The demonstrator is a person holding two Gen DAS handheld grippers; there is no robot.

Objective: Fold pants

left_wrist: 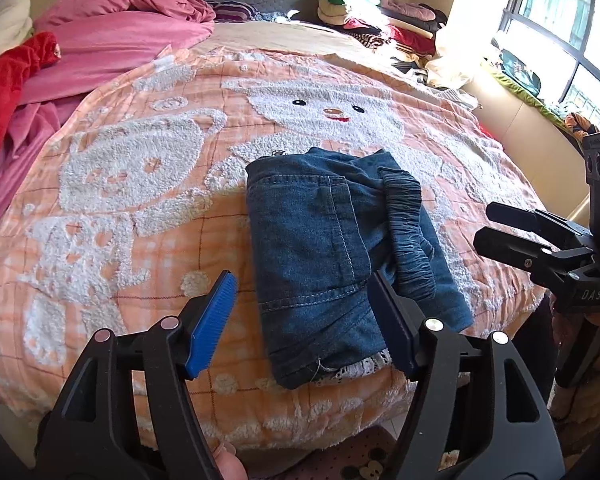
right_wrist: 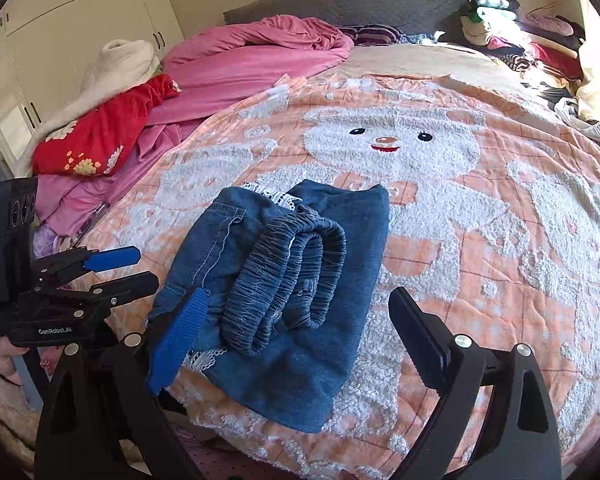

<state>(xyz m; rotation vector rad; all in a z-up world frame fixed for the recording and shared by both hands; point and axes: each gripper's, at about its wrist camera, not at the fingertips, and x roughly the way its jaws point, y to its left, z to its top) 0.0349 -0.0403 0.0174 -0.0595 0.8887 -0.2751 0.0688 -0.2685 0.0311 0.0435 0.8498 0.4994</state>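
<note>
A pair of blue denim pants (left_wrist: 320, 240) lies folded into a compact bundle on the orange bear-patterned blanket (left_wrist: 140, 220), its elastic waistband on top. In the left wrist view my left gripper (left_wrist: 303, 280) hovers over the bundle's near edge, jaws open, with nothing pinched. My right gripper (left_wrist: 486, 224) shows at the right, off the bundle's side. In the right wrist view the pants (right_wrist: 340, 240) sit between and beyond the wide-open fingers of my right gripper (right_wrist: 298, 296), which grip nothing. My left gripper (right_wrist: 144, 268) stands open just left of the bundle.
A pink quilt (right_wrist: 252, 60) and a red flowered cloth (right_wrist: 100, 136) are heaped at the bed's left. Piles of clothes (left_wrist: 380, 20) line the far right by the window (left_wrist: 560, 20). A grey headboard (right_wrist: 340, 4) and white wardrobe (right_wrist: 80, 12) stand behind.
</note>
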